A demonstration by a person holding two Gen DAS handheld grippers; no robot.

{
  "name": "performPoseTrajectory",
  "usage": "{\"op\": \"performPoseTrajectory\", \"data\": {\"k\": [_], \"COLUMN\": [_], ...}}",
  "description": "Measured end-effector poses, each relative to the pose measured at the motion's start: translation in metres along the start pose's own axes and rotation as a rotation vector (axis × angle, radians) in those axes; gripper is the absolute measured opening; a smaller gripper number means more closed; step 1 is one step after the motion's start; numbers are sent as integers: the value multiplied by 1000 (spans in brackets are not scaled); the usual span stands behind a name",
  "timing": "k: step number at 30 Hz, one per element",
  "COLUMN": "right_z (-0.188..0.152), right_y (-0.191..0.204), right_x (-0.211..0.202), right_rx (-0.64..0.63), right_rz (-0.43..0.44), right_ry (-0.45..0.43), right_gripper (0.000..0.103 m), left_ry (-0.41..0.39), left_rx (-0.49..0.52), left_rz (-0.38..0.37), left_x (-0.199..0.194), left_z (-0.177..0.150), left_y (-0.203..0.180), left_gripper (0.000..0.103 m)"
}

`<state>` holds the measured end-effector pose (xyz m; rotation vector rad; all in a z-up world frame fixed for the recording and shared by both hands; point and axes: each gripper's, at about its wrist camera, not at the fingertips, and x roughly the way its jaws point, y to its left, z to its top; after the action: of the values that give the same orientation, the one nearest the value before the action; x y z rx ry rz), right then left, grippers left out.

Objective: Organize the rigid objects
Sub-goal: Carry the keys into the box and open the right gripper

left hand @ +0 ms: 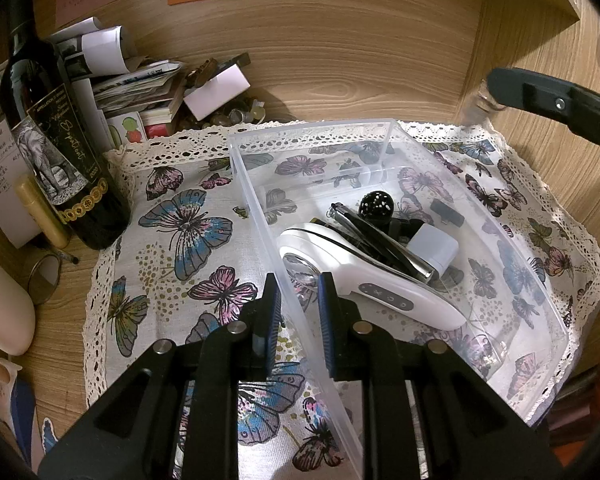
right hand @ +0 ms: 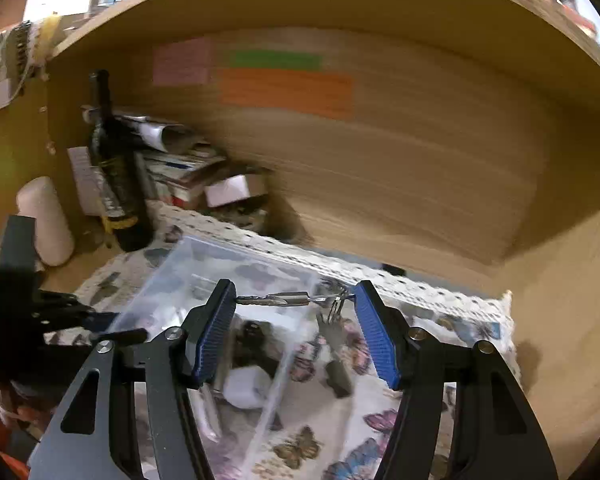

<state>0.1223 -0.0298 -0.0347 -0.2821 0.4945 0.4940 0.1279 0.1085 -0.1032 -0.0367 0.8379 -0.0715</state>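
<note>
A clear plastic bin (left hand: 380,136) sits on a butterfly cloth (left hand: 172,248). Inside lie a white handheld device (left hand: 376,284), a black pen-like tool (left hand: 380,240), a black ball (left hand: 376,205) and a small white cube (left hand: 436,249). My left gripper (left hand: 298,312) is shut on the bin's left wall (left hand: 260,216). My right gripper (right hand: 296,300) is shut on a slim metal tool (right hand: 276,300), held crosswise between its fingertips above the bin (right hand: 220,264). The right gripper also shows in the left wrist view (left hand: 496,92), above the bin's far right corner.
A dark wine bottle (left hand: 52,136) stands left of the cloth, with a cream tube (left hand: 40,212), a pale bottle (left hand: 4,304) and a pile of papers and small boxes (left hand: 148,88) behind. Wooden walls close the back and the right side.
</note>
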Motion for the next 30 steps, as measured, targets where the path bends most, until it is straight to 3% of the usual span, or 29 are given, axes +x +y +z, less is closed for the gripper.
{"op": "performPoseTrajectory", "data": {"k": [6, 19, 30], "right_z": [-2, -25, -23], "right_y": [25, 38, 31], "right_x": [16, 74, 66], "right_rx": [-56, -88, -86], "right_rz": [58, 72, 43], "right_ry": [36, 246, 248], "right_gripper": [58, 58, 59], "left_ry": [0, -1, 0], "left_rx": [1, 3, 5], "left_rz": [-1, -2, -1], "left_x": [0, 1, 1], "left_z": [0, 0, 0], "left_y": [1, 1, 0], "left_gripper": [19, 19, 19]}}
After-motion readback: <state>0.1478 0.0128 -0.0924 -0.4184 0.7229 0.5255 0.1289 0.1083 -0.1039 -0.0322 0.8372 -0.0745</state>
